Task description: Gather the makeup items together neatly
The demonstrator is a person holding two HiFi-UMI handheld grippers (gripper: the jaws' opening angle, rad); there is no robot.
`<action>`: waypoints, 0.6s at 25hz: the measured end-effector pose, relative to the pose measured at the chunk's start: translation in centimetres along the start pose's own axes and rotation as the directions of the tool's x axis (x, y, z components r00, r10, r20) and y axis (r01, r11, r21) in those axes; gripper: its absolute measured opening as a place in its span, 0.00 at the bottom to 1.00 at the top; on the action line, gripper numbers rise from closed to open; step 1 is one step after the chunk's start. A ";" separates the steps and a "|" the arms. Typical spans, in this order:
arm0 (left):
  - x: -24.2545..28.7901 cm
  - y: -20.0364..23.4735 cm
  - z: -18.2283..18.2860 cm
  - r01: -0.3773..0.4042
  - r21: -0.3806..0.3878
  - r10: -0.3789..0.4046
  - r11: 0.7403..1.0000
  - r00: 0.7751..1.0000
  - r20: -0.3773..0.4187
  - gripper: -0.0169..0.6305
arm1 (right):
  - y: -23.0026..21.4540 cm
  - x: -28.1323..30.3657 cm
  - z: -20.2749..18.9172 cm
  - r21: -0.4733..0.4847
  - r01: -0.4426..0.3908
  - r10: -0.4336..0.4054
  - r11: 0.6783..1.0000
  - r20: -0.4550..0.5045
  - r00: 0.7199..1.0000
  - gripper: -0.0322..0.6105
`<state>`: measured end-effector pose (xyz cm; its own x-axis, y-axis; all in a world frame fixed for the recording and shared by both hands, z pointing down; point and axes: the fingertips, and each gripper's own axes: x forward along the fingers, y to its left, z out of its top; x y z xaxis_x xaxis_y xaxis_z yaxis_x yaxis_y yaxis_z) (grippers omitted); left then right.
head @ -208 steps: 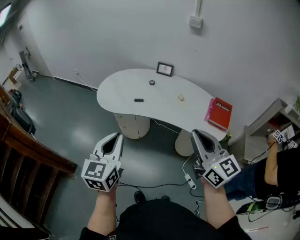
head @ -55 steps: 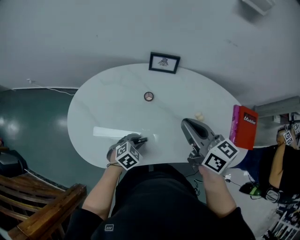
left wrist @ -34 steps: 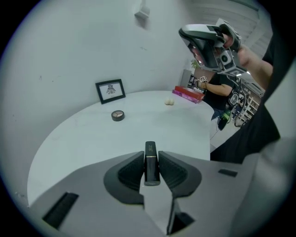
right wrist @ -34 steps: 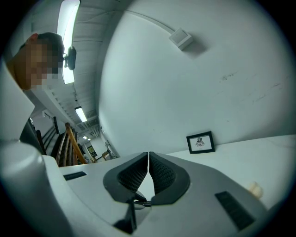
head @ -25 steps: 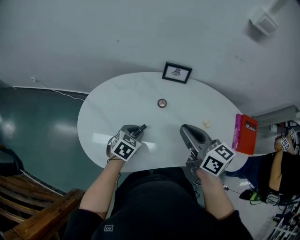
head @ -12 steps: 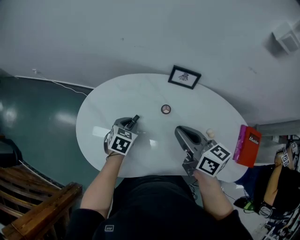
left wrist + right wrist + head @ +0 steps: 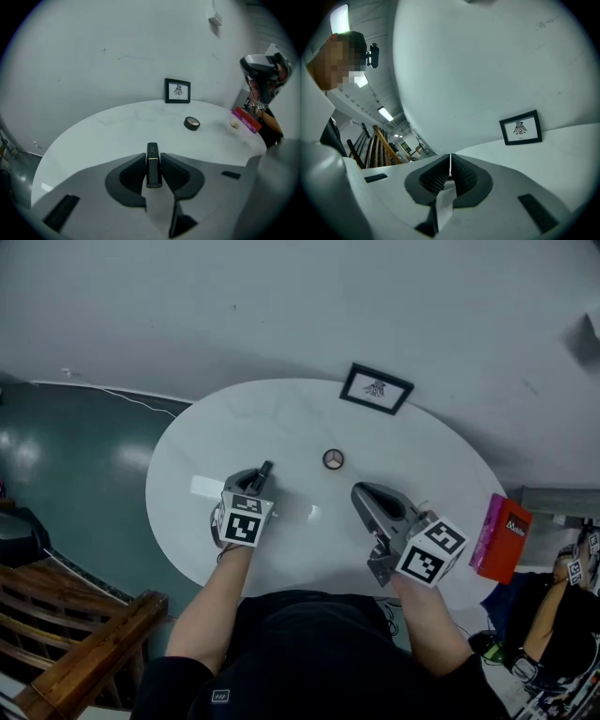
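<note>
the step in hand looks like bringing the first item to a gathering spot: the left gripper (image 7: 255, 482) is clamped on a slim black lipstick tube (image 7: 152, 161) over the near-left part of the white table (image 7: 281, 418), while the right gripper (image 7: 364, 493) waits at the near right, jaws pressed together on nothing. the round compact (image 7: 333, 459) lies mid-table, just right of and beyond the tube, and a small pale puff (image 7: 234, 123) sits farther right. next, i judge, the tube should be set down just beside the compact and released without rolling.
</note>
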<state>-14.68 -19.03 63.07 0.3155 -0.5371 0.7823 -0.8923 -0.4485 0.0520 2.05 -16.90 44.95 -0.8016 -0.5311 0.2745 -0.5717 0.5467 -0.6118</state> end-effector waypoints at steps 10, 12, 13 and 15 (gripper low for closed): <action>1.1 -0.7 -0.7 -0.037 -0.138 0.035 0.990 0.999 -0.018 0.18 | -0.8 1.0 -0.7 0.029 -0.010 0.011 1.000 -0.018 1.000 0.11; 1.2 -1.0 -0.7 -0.035 -0.178 0.033 0.983 0.999 -0.016 0.19 | -0.7 1.0 -0.9 0.031 -0.009 0.009 0.999 -0.018 1.000 0.11; 1.2 -1.3 -0.7 -0.031 -0.191 0.029 0.981 0.999 -0.013 0.19 | -0.7 0.9 -0.9 0.033 -0.007 0.008 0.999 -0.018 1.000 0.11; 1.4 -1.7 -0.7 -0.016 -0.206 0.014 0.978 1.000 -0.009 0.19 | -0.7 0.9 -1.0 0.035 -0.005 0.005 0.999 -0.017 1.000 0.11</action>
<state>-12.98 -18.55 64.46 0.2998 -0.5372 0.7884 -0.9446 -0.2830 0.1663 1.58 -17.07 46.33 -0.8075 -0.5171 0.2837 -0.5614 0.5263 -0.6386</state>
